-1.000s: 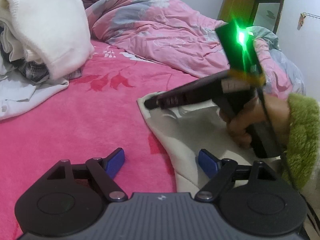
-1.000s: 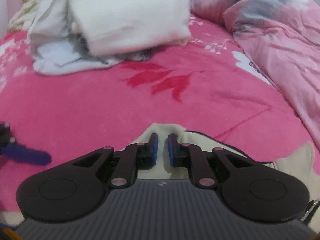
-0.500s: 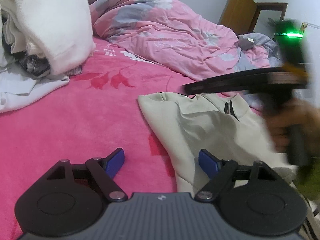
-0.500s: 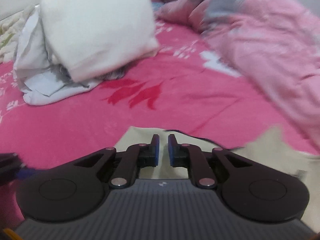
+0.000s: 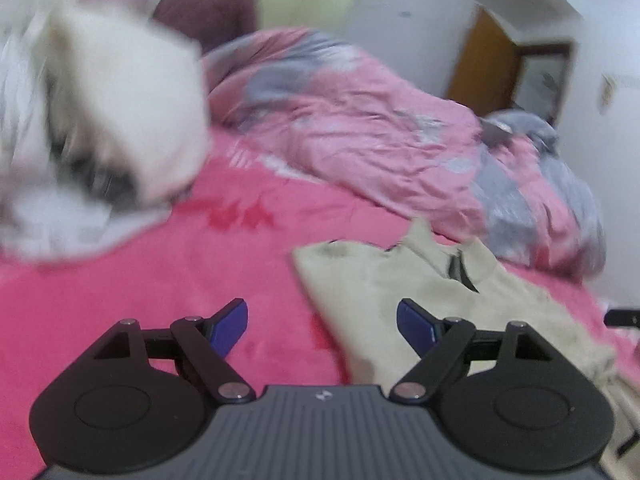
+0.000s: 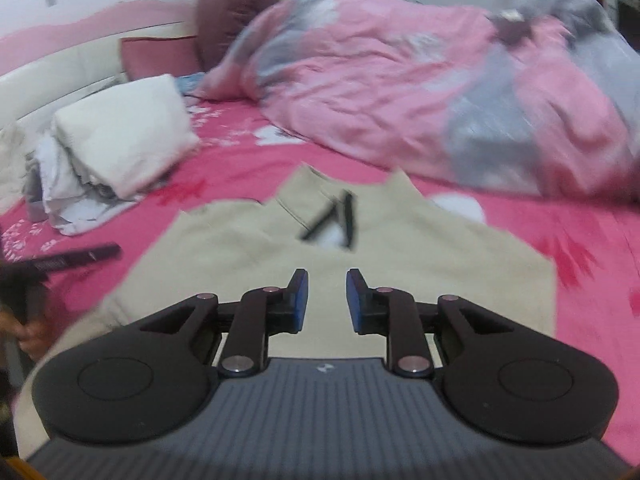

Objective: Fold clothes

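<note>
Cream top [image 6: 248, 248] lies spread flat on the pink bed [image 6: 592, 240], collar pointing away, directly beneath and ahead of the right gripper [image 6: 326, 296], whose jaws stand partly apart and empty. The left gripper [image 5: 322, 326] hovers with jaws spread wide, the garment's edge under its right-hand finger.

You had a beige top [image 6: 400, 248] spread flat on the pink bed, collar away from you, its short dark zip open at the neck. A heap of white clothes [image 6: 120, 148] lay well apart to its left.
</note>
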### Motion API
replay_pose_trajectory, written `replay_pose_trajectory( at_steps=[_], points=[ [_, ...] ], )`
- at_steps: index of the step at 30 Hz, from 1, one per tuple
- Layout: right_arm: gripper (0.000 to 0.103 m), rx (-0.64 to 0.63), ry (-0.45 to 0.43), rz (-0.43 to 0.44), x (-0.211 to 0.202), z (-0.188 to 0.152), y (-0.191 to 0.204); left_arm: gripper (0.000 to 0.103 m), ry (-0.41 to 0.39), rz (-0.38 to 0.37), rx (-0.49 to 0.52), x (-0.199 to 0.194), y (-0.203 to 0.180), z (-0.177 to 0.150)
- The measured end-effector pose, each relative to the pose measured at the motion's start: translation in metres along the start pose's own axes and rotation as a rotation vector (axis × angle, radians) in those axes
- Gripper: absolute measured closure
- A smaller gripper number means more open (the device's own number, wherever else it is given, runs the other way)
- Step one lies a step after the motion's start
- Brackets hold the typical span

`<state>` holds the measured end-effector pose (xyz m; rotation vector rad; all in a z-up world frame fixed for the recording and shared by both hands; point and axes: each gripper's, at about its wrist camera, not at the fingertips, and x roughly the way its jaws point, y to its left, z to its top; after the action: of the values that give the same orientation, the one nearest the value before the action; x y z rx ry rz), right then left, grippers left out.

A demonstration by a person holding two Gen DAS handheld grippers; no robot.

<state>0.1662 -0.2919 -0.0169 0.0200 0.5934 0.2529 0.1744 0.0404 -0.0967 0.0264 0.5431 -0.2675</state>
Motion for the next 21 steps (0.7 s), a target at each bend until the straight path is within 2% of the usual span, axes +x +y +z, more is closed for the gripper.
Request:
replay_pose_trajectory(
  at_steps=[5,7,8,9,12,17,19,21],
  points=[
    [0.082,-0.053,0.005,-0.062,0.000,-0.038,-0.017,0.020,-0.001,0.088,0.227,-0.010,-0.041,-0.002],
    [0.070,-0.099,0.031,-0.079,0.012,-0.055,-0.024,0.020,0.009,0.119,0.293,-0.009,-0.052,-0.005],
    [0.069,-0.091,0.057,-0.072,0.018,-0.065,-0.031,0.020,0.018,0.131,0.313,-0.007,-0.055,-0.007],
    [0.069,-0.084,0.084,-0.065,0.025,-0.075,-0.037,0.020,0.024,0.127,0.303,-0.011,-0.053,-0.003],
    [0.069,0.027,0.058,-0.015,0.015,-0.069,-0.052,0.020,0.026,0.115,0.274,-0.024,-0.049,0.007],
    [0.069,0.006,-0.071,-0.033,-0.006,-0.054,-0.057,0.020,-0.052,0.072,0.275,-0.033,-0.068,0.026],
    [0.069,-0.010,-0.076,-0.034,-0.004,-0.058,-0.062,0.020,-0.005,0.049,0.327,-0.018,-0.086,0.024],
    [0.069,-0.078,-0.009,-0.084,0.011,-0.075,-0.066,0.020,0.052,0.048,0.368,-0.001,-0.099,0.014]
  ],
)
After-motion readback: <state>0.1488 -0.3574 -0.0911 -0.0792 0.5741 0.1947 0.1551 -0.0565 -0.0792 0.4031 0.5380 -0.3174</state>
